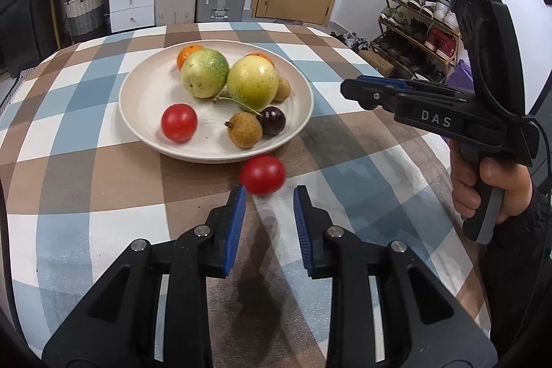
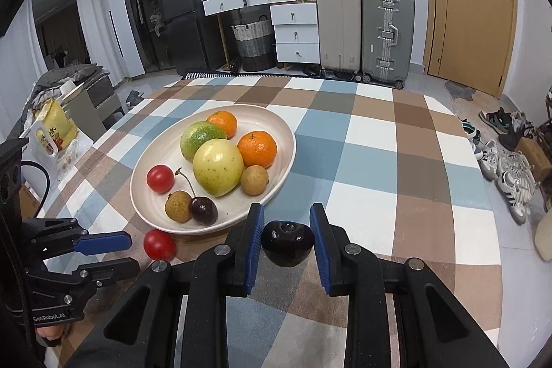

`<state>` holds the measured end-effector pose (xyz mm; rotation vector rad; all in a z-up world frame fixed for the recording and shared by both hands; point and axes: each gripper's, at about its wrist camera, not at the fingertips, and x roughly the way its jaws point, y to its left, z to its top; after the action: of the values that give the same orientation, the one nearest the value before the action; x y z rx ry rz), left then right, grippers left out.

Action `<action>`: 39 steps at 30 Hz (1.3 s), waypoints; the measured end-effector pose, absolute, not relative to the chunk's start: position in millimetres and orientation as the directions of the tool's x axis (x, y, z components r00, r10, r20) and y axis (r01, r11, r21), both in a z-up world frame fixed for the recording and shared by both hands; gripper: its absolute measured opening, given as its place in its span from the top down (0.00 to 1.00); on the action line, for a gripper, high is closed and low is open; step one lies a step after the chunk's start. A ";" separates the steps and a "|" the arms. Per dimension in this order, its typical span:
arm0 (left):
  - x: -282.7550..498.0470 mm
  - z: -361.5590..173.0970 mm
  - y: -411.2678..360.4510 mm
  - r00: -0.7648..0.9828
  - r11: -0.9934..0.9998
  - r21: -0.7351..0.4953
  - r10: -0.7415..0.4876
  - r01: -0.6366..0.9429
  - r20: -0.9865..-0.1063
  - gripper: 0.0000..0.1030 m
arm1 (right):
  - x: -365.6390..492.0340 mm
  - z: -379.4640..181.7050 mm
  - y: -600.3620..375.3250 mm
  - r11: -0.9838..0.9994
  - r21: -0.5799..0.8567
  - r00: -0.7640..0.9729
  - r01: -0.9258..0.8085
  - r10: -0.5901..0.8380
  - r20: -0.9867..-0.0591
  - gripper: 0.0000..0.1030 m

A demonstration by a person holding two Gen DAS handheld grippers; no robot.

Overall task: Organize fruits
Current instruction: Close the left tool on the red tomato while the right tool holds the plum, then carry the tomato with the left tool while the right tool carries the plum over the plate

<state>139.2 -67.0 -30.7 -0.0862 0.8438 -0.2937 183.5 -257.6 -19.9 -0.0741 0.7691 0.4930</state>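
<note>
A cream plate [image 1: 138, 112] [image 2: 283, 133] holds two yellow-green fruits [image 1: 205, 73], two oranges [image 2: 257, 149], two longans [image 1: 245, 130], a red tomato [image 1: 179, 122] and a stemmed dark cherry [image 1: 272, 120]. A second tomato [image 1: 263, 175] [image 2: 159, 245] lies on the cloth by the plate's near rim. It sits just beyond the tips of my left gripper [image 1: 269, 192] [image 2: 127, 252], whose jaws are drawn in narrow with nothing between them. My right gripper [image 2: 286, 207] [image 1: 348, 88] is shut on a loose dark cherry [image 2: 287, 244], held above the cloth near the plate's right rim.
The table wears a blue, brown and white checked cloth [image 2: 379, 143]. A snack bag [image 2: 51, 126] sits past its left edge. Suitcases [image 2: 386, 33], white drawers [image 2: 296, 33] and a door stand behind. A shoe rack [image 1: 421, 23] is on the right, and a hand [image 1: 490, 188] holds the right gripper.
</note>
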 end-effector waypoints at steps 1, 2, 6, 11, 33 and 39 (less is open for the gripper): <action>139.8 -30.9 -70.1 0.624 0.957 -0.182 -0.286 0.226 -0.727 0.70 | 183.8 -20.5 -259.0 0.885 0.116 0.611 -0.451 0.400 -0.683 0.73; 141.7 -32.0 -72.8 0.619 0.959 -0.175 -0.277 0.222 -0.734 0.63 | 184.2 -20.8 -260.2 0.886 0.120 0.610 -0.449 0.402 -0.683 0.73; 155.2 -40.7 -76.9 0.604 0.976 -0.150 -0.218 0.161 -0.767 0.58 | 184.3 -20.3 -262.8 0.882 0.128 0.611 -0.453 0.412 -0.676 0.73; 165.9 -47.5 -79.8 0.591 0.970 -0.175 -0.242 0.169 -0.770 0.71 | 184.7 -20.0 -264.3 0.881 0.134 0.609 -0.454 0.417 -0.675 0.73; 154.1 4.8 -53.2 0.689 0.969 -0.161 -0.247 0.188 -0.681 0.71 | 169.0 -2.2 -232.3 0.848 0.140 0.604 -0.511 0.470 -0.644 0.73; 156.9 13.0 -35.5 0.710 0.974 -0.157 -0.226 0.163 -0.667 0.71 | 164.5 7.0 -221.2 0.834 0.143 0.610 -0.534 0.496 -0.617 0.73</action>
<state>156.9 -35.5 13.0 -0.0887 0.7509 -0.2158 164.5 -221.2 7.0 -0.0572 0.6948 0.5948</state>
